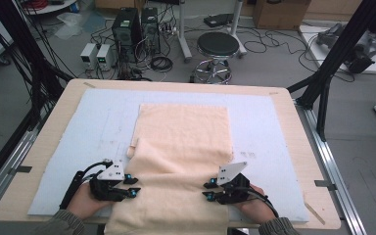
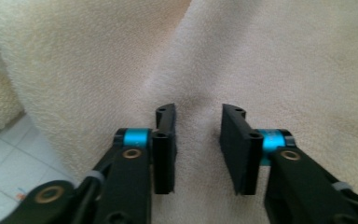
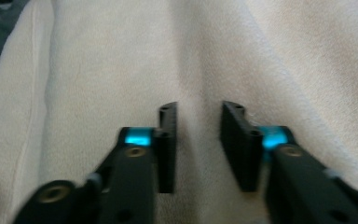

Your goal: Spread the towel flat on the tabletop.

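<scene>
Two grippers down on one cream towel [image 1: 181, 147], which lies on the pale mat [image 1: 78, 127] in the middle of the desk [image 1: 293, 122], far half flat, near half rumpled and hanging over the desk's near edge. My left gripper [image 1: 133, 186] sits at the towel's left edge near me, my right gripper [image 1: 206, 190] at its right edge, both pointing inward at the cloth. In the left gripper view my jaws stand a narrow gap apart with a raised ridge of towel [image 2: 198, 100] running up between them; pads not pressing on it as far as I can see. The right gripper view is the same: narrow gap, a soft fold of towel [image 3: 199, 93] in line with it, no clear pinch. A black stool [image 1: 218, 46] stands on the floor beyond the desk.
</scene>
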`<state>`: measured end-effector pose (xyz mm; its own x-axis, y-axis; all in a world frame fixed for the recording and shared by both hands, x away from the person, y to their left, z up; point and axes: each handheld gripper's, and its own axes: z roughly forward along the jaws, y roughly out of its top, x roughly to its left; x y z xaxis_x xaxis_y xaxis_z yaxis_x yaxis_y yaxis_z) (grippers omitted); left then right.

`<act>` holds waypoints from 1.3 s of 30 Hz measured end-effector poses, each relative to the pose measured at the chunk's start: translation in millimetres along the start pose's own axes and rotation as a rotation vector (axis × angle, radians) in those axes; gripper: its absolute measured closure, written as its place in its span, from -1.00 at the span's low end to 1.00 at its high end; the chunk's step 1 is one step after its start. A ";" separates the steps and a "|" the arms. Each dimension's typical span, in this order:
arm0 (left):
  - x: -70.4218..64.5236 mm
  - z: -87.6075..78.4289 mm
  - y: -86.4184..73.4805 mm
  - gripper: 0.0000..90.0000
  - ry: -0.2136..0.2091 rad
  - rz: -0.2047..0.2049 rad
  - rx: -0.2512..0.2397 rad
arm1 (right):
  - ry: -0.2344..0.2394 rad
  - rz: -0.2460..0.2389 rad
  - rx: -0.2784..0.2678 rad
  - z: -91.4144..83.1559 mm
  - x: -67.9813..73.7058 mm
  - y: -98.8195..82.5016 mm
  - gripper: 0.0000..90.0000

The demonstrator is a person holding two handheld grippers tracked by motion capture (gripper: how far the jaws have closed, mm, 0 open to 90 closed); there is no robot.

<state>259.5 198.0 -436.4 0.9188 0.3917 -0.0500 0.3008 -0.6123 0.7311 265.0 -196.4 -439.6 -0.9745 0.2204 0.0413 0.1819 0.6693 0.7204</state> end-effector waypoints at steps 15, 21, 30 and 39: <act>-66.7 -51.1 13.0 0.90 -0.101 0.079 -0.114 | 0.096 -0.078 -0.075 -48.4 68.7 2.6 0.94; -86.7 -66.2 13.1 0.57 -0.146 0.110 -0.171 | 0.146 -0.122 -0.112 -67.9 99.7 10.5 0.73; -26.1 -39.3 -4.3 0.59 0.000 -0.005 -0.093 | -0.033 -0.055 -0.089 -53.8 44.1 3.2 0.37; -19.4 -14.8 -10.2 0.72 -0.049 -0.013 0.006 | 0.005 0.036 -0.017 -12.2 5.6 -14.9 0.60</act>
<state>234.7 206.8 -432.9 0.9259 0.3661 -0.0929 0.3147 -0.6116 0.7259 255.3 -213.8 -441.6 -0.9682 0.2402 0.0706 0.2142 0.6488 0.7302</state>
